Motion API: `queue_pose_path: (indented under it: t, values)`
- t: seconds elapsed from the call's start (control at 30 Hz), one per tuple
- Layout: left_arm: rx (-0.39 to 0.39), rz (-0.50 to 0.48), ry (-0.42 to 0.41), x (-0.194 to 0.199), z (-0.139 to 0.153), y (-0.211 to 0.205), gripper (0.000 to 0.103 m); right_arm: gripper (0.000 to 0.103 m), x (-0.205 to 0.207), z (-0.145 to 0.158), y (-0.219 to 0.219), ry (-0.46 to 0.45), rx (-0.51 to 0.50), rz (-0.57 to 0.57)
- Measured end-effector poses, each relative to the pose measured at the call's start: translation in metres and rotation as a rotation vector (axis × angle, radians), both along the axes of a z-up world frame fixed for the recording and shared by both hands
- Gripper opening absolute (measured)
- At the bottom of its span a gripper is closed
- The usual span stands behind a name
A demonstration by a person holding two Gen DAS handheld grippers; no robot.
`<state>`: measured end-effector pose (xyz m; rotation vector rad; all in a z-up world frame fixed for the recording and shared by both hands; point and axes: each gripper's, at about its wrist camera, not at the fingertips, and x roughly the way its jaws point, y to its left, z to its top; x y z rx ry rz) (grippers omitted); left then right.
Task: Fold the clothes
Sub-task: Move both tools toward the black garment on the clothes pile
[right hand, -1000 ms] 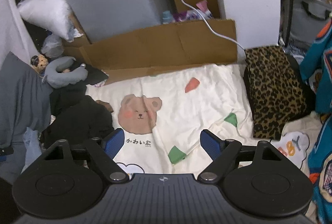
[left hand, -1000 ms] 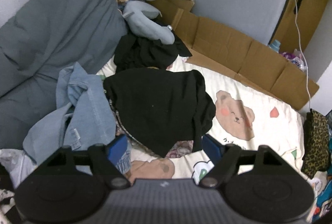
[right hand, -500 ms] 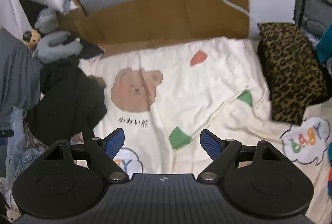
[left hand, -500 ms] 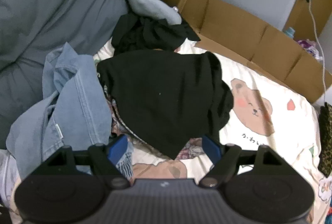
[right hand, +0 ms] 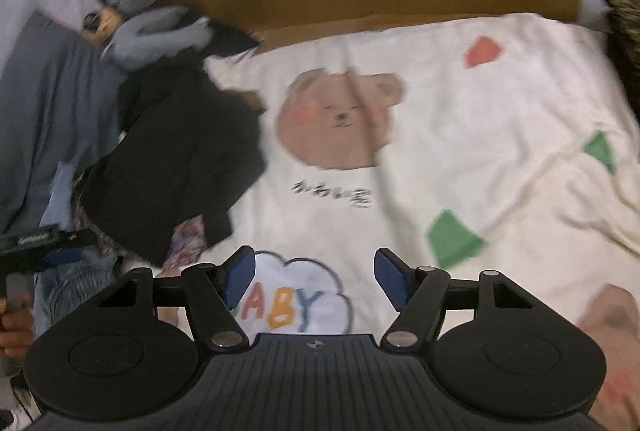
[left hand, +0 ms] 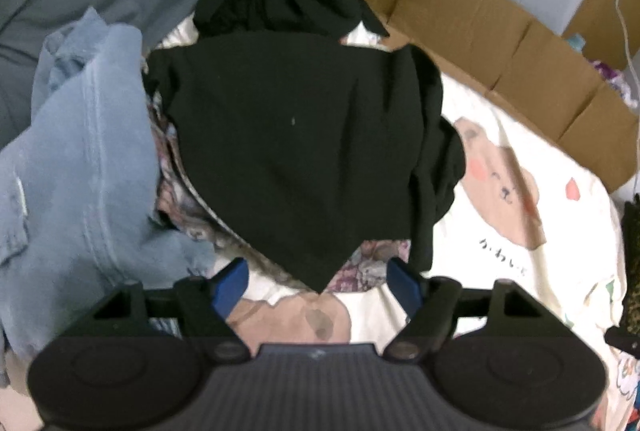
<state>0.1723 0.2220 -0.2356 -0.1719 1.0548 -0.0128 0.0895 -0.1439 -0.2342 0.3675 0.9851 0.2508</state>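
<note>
Left wrist: you've dropped closer since a second ago; the black garment [left hand: 304,151] now fills the view dead ahead of your left claw [left hand: 318,277], spread and empty. Its pointed corner aims at the claw, long axis running away toward the pile.

Right wrist: right claw [right hand: 312,273] spread, empty, over bare bed sheet [right hand: 460,135]; garment lies far left, so left is nearer.

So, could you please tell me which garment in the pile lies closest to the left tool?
The flat black garment: its pointed corner reaches between the left tool fingers, unlike the blue denim.
</note>
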Motion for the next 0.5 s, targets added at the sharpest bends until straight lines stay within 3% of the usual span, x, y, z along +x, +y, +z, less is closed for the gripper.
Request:
queue_pose_path:
  t: [0.33, 0.5]
  values:
    - [-0.006, 0.005, 0.004, -0.01, -0.004, 0.008, 0.078, 0.069, 0.055, -0.036, 0.07, 0.019, 0.082, 0.188]
    - [-0.025, 0.019, 0.005, -0.019, 0.003, 0.013, 0.08, 0.069, 0.081, -0.049, 0.122, -0.002, 0.051, 0.314]
